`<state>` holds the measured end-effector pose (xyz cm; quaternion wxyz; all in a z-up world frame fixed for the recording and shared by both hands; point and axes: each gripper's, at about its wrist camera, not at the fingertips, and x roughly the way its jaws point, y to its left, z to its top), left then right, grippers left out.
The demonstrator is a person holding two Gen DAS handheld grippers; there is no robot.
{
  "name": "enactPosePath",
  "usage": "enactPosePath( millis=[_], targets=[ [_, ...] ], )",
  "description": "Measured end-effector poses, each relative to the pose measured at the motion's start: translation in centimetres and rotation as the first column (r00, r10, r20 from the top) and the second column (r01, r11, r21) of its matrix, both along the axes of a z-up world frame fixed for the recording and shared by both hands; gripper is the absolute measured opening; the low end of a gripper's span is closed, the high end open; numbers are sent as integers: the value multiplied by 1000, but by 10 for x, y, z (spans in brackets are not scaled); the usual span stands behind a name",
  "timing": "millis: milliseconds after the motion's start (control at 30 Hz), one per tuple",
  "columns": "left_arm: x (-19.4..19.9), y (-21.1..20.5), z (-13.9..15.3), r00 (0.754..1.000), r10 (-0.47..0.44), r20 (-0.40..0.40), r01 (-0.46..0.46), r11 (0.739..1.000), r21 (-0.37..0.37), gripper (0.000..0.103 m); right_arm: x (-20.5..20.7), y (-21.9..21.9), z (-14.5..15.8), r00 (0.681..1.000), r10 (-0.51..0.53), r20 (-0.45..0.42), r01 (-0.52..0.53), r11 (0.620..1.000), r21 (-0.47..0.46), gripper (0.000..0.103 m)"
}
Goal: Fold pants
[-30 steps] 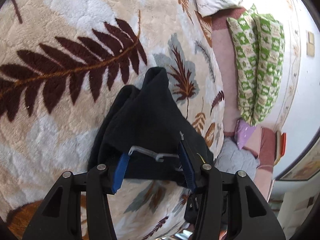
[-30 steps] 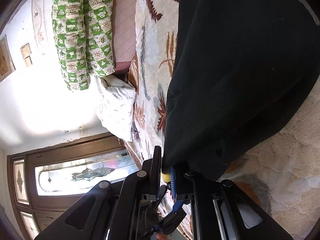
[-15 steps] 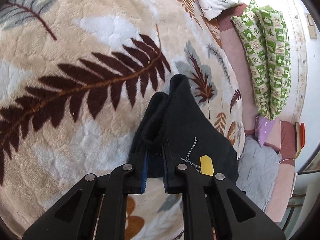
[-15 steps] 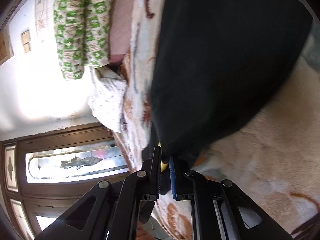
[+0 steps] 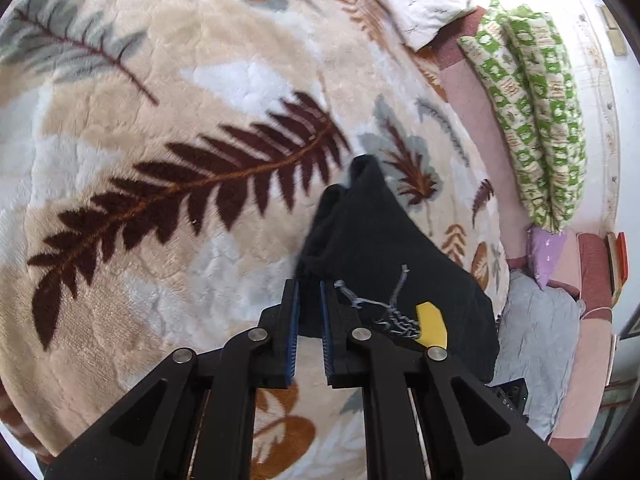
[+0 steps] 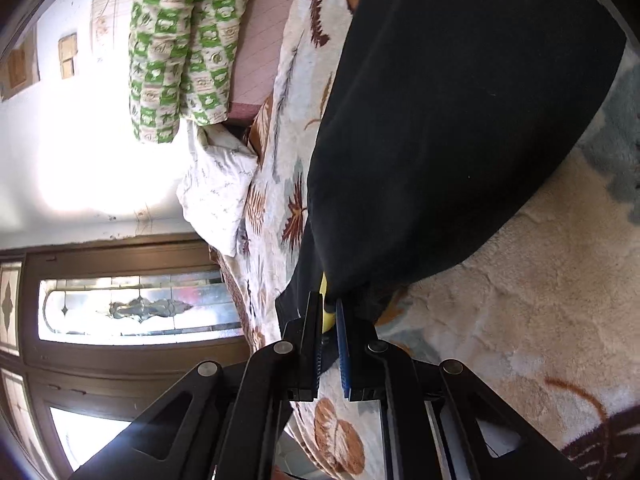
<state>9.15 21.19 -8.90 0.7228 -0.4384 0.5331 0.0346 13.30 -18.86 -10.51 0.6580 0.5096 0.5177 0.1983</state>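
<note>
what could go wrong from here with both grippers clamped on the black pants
1. The left gripper pinches only a bunched edge of the black pants; its jaws have just closed, and the thin bite might slip on lifting.
2. The drawstring lies loose beside the left gripper's jaws and could snag.
3. The right gripper holds a corner near the yellow tag, while the rest drags on the plush blanket, which may pull the fold crooked.

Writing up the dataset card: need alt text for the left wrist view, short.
The left tongs are shut on the edge of black pants lying bunched on a cream blanket printed with brown fern leaves. A white drawstring and a yellow tag show beside the tongs.
</note>
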Motion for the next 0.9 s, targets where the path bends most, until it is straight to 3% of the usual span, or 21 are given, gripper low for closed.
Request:
enactPosePath(
  millis=[67, 200, 267, 333, 400, 500, 667, 700, 733, 900],
  targets=[
    [-5, 4, -5, 1000, -2, -8, 2, 999, -45, 8, 2, 0, -8, 1000, 4, -25, -5, 999, -36, 11],
    [-1, 13, 13, 998, -32, 52, 32, 999, -2, 9, -1, -7, -4, 998, 54, -28, -55, 998, -38, 12],
    [15, 20, 21, 996, -53, 74, 52, 999, 15, 16, -3, -19, 14, 996, 87, 26, -84, 992, -89, 14],
    [35, 19, 23, 991, -121, 56, 120, 993, 18, 38, -5, -39, 33, 993, 93, 75, -81, 985, -149, 23],
    [51, 14, 24, 983, -179, 46, 178, 984, 25, 39, -7, -56, 46, 991, 79, 107, -58, 981, -187, 34],
    [66, -1, 25, 960, -280, -6, 278, 954, 113, 40, -10, -67, 53, 989, 79, 125, -52, 977, -206, 35],
    [73, -19, 12, 931, -353, -94, 365, 911, 191, 40, -11, -58, 43, 989, 101, 108, -78, 977, -201, 35],
    [72, -19, 13, 935, -340, -98, 353, 911, 212, 36, -11, -56, 41, 990, 98, 103, -76, 978, -195, 35],
    [70, -20, 17, 939, -334, -79, 344, 913, 219, 22, -10, -56, 38, 991, 93, 97, -74, 980, -187, 35],
    [62, -21, 31, 943, -332, -36, 331, 915, 230, 11, -9, -64, 33, 994, 72, 82, -53, 977, -208, 35]
  ],
)
